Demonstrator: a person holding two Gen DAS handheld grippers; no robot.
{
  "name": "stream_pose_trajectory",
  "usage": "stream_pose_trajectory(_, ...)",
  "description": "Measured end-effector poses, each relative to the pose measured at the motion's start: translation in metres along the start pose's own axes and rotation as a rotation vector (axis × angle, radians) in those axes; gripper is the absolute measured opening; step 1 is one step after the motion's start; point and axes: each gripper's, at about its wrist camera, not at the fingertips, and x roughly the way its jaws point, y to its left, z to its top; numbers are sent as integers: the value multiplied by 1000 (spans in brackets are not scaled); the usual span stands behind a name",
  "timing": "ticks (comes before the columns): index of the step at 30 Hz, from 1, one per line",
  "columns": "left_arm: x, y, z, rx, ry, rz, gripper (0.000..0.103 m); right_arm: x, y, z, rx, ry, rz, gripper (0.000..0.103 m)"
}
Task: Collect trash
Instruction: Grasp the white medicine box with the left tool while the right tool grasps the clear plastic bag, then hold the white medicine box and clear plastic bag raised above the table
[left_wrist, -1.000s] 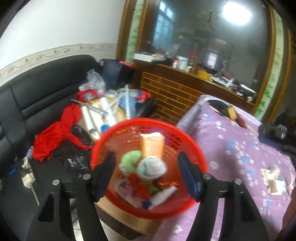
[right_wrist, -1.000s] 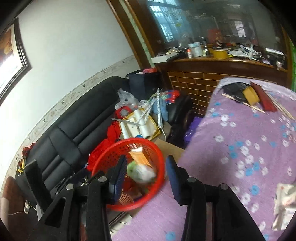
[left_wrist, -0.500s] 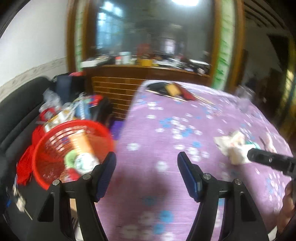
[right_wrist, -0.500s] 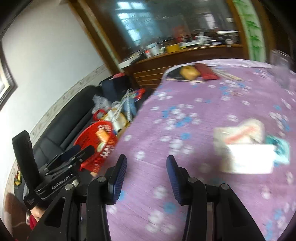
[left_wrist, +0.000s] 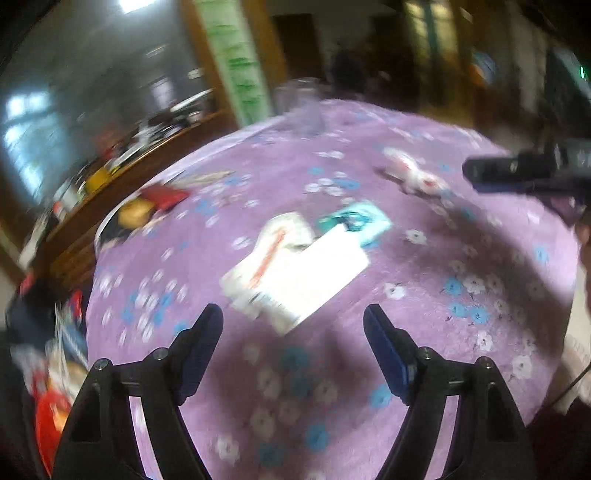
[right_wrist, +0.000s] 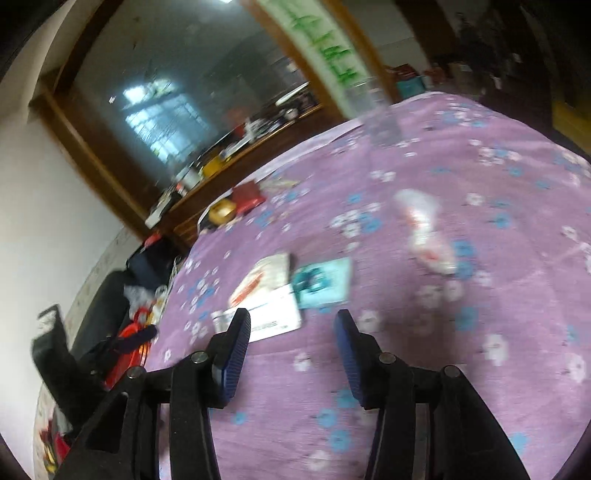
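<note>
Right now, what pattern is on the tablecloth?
Purple tablecloth with white and blue flowers, clearest in the right wrist view.

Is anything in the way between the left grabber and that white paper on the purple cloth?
Nothing visible. The left hand-held gripper, jaws opening and empty, faces the white paper across bare purple tablecloth. The teal packet lies beyond the paper.

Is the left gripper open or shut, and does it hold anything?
Open, and opening wider. The left gripper holds nothing: only the purple tablecloth shows between its fingers, and the white paper lies beyond them.
</note>
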Motion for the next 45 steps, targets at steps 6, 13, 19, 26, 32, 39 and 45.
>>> stream_pose_trajectory(6, 46, -19, 23, 158, 43, -15, 78, -11, -23, -1, 43, -5, -3, 53)
stream_pose_trajectory(13, 89, -18, 24, 241, 155, -55, 78, -15, -37, -5, 70, -5, -17, 53)
stream_pose_trajectory(19, 103, -18, 29, 205, 143, -49, 78, -13, -45, -4, 89, 6, -23, 53)
stream_pose_trajectory(26, 112, -13, 34, 85, 112, -59, 62, 0, -46, 22, 69, 16, -101, 54)
stream_pose_trajectory(32, 106, -15, 29, -13, 107, -81, 57, 52, -53, 58, -30, 110, -285, 57)
stream_pose_trajectory(39, 108, -9, 25, -117, 116, -129, 58, 99, -70, 67, -61, 169, -394, 48)
stream_pose_trajectory(45, 111, -6, 24, -167, 104, -130, 57, 100, -70, 64, -60, 147, -378, 36)
